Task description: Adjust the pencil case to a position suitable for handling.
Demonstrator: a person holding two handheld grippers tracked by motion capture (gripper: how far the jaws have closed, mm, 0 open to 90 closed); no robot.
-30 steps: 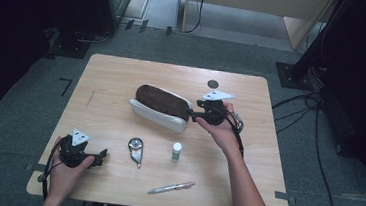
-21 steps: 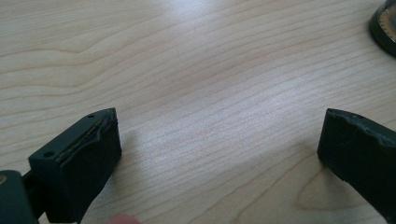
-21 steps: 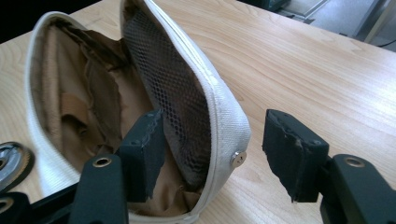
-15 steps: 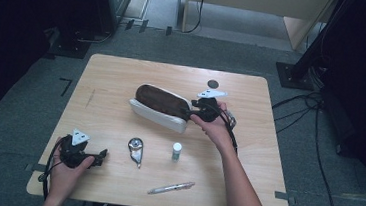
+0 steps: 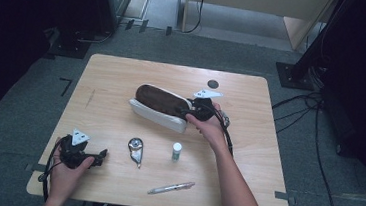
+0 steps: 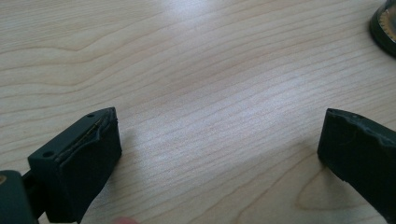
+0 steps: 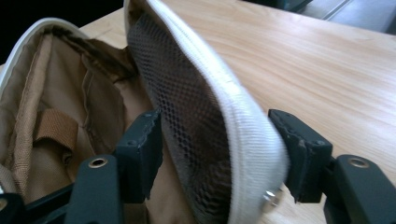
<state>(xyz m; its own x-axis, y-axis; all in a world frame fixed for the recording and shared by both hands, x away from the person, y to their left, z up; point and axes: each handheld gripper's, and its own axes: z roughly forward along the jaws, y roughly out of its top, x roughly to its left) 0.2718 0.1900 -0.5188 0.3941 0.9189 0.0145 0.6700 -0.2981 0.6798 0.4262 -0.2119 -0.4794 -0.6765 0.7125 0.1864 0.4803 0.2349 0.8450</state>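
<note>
The pouch's rim (image 7: pixel 233 126) sits between the fingers (image 7: pixel 140 144), seemingly touching.

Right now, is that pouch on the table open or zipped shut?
Open. In the right gripper view the pouch gapes, showing its tan lining and a mesh pocket behind the white edge; the high view shows its dark inside.

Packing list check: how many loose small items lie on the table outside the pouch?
3: a metal keyring tool left of a small white bottle, and a pen near the front edge. More may be hidden inside the pouch.
</note>
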